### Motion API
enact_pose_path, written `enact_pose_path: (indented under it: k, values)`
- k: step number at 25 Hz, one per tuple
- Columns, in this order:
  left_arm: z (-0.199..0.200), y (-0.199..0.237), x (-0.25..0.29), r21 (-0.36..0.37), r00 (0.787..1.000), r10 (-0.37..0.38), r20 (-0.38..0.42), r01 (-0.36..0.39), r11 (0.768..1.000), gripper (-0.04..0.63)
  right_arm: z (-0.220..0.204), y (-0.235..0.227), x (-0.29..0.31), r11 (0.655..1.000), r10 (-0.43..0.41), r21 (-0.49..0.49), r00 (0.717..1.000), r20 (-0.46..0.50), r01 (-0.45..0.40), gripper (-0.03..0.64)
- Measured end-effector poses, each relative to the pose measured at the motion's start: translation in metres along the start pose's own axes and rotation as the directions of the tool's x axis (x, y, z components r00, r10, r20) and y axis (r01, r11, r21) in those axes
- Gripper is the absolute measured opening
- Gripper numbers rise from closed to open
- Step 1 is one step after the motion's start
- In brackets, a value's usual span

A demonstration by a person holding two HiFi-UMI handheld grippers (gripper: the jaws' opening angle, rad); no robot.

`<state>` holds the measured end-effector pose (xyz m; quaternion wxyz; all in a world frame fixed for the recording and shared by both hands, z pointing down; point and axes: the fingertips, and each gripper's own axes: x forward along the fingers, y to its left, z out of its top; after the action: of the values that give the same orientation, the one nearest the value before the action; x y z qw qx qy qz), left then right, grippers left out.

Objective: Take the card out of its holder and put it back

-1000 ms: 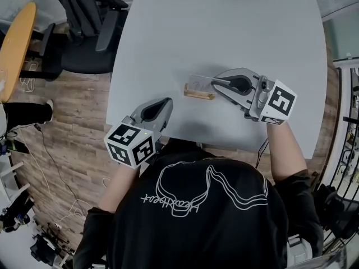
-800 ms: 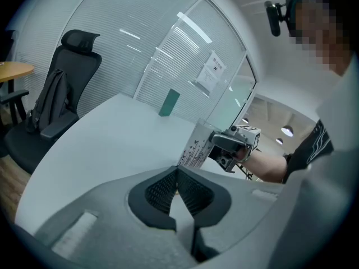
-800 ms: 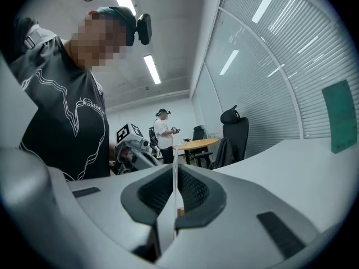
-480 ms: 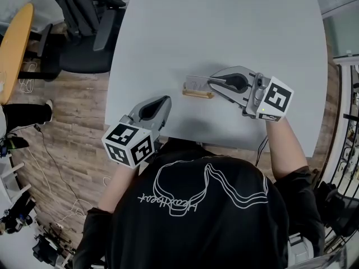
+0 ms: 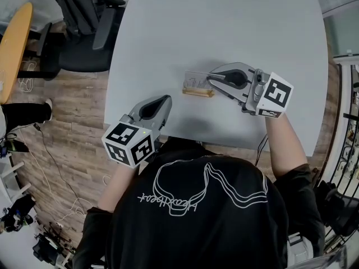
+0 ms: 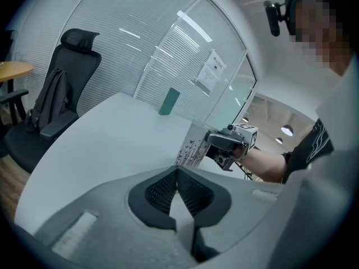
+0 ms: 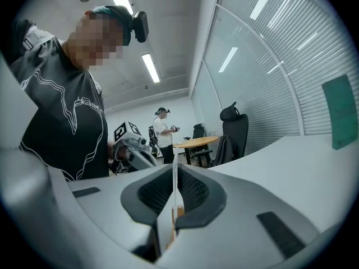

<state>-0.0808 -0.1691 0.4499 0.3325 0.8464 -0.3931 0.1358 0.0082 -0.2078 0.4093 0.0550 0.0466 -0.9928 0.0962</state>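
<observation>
A pale printed card (image 5: 197, 80) stands on edge over its small wooden holder (image 5: 198, 93) near the table's front. My right gripper (image 5: 211, 78) reaches in from the right and is shut on the card's right end. In the right gripper view the card (image 7: 174, 175) shows edge-on between the pads, with the holder (image 7: 178, 210) just below. I cannot tell whether the card's lower edge sits in the slot. My left gripper (image 5: 166, 100) rests at the table's near edge, left of the holder. It is shut with nothing between its pads (image 6: 176, 172).
The grey table (image 5: 224, 27) is otherwise bare except for a green upright object (image 6: 168, 101) at its far side. A black office chair (image 5: 84, 32) and a round wooden table (image 5: 14, 43) stand to the left. Another person (image 7: 162, 133) stands far off.
My right gripper with the card has edged slightly away from the near table edge. The left gripper has stayed in place.
</observation>
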Motion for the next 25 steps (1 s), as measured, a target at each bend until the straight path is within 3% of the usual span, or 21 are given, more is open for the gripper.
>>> enact_pose_path:
  k: [11, 25]
  values:
    - [0.004, -0.001, 0.0, -0.009, 1.0, 0.003, 0.0, -0.003, 1.0, 0.014, -0.012, 0.001, 0.002, 1.0, 0.001, -0.013, 0.999, -0.051, -0.001, 0.026]
    - [-0.006, 0.011, 0.003, -0.03, 1.0, 0.014, -0.018, -0.014, 0.999, 0.014, -0.046, -0.005, 0.005, 0.999, -0.03, 0.038, 0.998, -0.049, 0.032, 0.029]
